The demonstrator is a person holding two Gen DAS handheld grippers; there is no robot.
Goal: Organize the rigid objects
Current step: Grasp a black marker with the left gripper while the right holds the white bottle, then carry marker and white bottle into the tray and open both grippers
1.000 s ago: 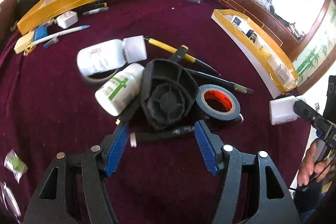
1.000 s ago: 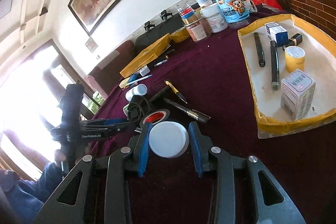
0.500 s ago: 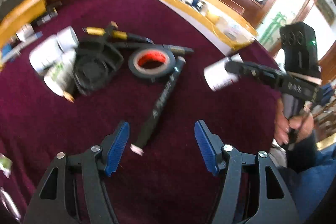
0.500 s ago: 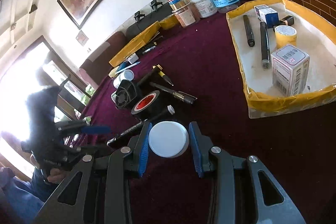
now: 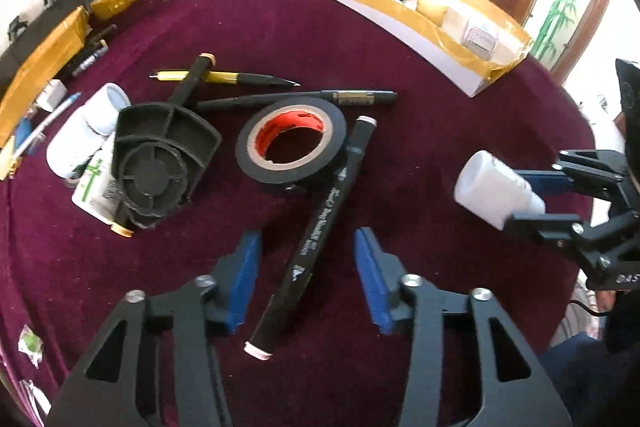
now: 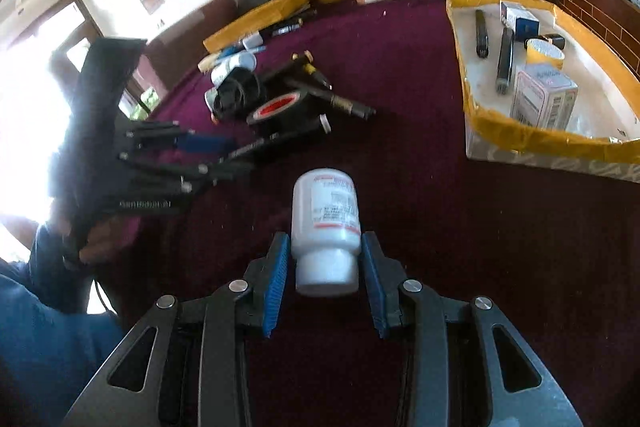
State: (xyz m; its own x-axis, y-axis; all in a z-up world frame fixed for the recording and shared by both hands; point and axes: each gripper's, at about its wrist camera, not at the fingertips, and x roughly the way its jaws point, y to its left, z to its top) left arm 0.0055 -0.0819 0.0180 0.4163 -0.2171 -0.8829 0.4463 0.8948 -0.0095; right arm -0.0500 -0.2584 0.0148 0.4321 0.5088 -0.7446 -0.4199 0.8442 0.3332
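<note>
The left gripper (image 5: pixel 306 279) was closing its jaws around a black marker (image 5: pixel 316 239), which lay on the maroon tablecloth (image 5: pixel 280 27) between the blue pads; the pads did not touch it yet. The far end of the marker rested against a roll of black tape (image 5: pixel 291 147). The right gripper (image 6: pixel 325 281) held a white bottle (image 6: pixel 325 223) tightly by its cap and shoulder, with the bottom pointing away, above the cloth. The yellow-edged tray (image 6: pixel 520 143) with boxes and pens stood to the right of the bottle, apart from it.
</note>
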